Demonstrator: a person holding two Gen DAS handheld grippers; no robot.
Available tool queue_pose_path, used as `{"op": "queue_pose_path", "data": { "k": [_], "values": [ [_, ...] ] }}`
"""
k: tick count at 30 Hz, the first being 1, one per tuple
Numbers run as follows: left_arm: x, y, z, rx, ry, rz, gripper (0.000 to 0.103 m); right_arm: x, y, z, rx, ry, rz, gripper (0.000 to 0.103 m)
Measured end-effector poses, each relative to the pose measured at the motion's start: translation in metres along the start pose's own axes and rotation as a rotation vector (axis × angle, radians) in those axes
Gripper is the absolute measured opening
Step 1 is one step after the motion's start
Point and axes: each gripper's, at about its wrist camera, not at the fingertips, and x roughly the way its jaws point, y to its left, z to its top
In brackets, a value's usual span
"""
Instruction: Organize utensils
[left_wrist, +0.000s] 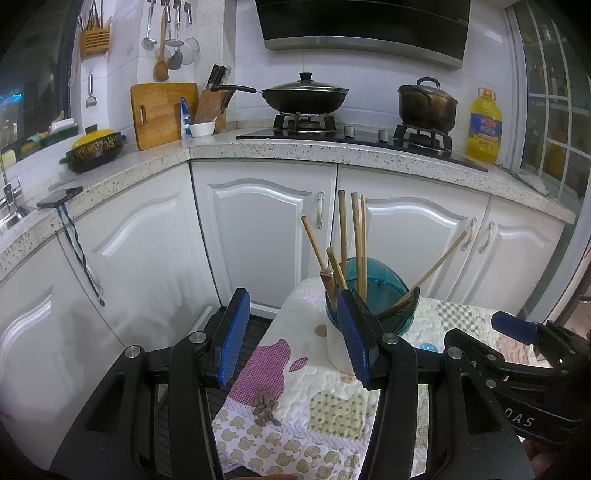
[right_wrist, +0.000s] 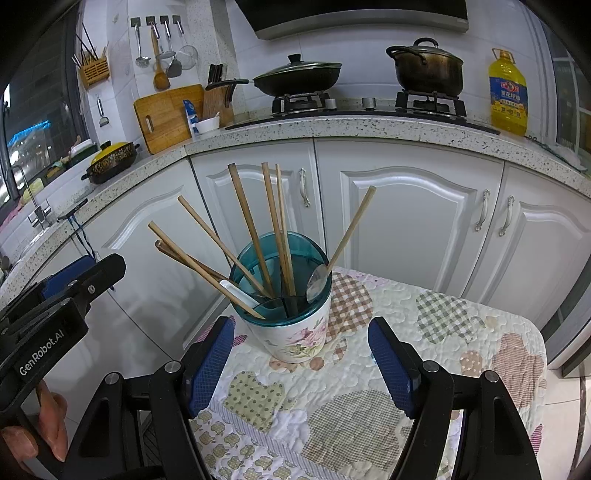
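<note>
Chopsticks (right_wrist: 251, 225) and spoon (right_wrist: 317, 282) stand in holder (right_wrist: 291, 332) on quilted surface (right_wrist: 461, 332). Left tongs (left_wrist: 291, 332) and right tongs (right_wrist: 301, 360) both wide, holding nothing.

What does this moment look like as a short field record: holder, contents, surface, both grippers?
holder: floral utensil holder with teal rim, upright on the quilted tablecloth
contents: wooden chopsticks fanned out, a metal spoon, a white spoon
loose items: small pile of beans on the cloth
left gripper: open, empty, beside the holder
right gripper: open, empty, facing the holder
background: wok and pot on the stove
</note>
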Motion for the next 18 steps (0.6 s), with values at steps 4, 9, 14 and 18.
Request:
{"op": "queue_pose_path", "data": {
  "k": [4,9,14,18],
  "values": [
    [-0.0002,-0.0011,-0.0011,-0.002,0.002,0.002,0.050,0.0002,-0.0001,-0.0003,0.001,0.000,-0.001,0.073],
    [-0.0007,-0.0012,-0.0012,-0.002,0.003,0.002,0.051,0.0000,0.0000,0.0001,0.000,0.000,0.001,0.073],
    [0.0006,-0.0012,-0.0036,-0.006,0.008,0.001,0.051,0.0030,0.0012,-0.0009,-0.007,0.005,-0.001,0.073],
    [0.0013,-0.0014,-0.0043,-0.007,0.013,-0.001,0.051,0.0049,0.0024,-0.0010,-0.008,0.011,-0.003,0.073]
  ]
}}
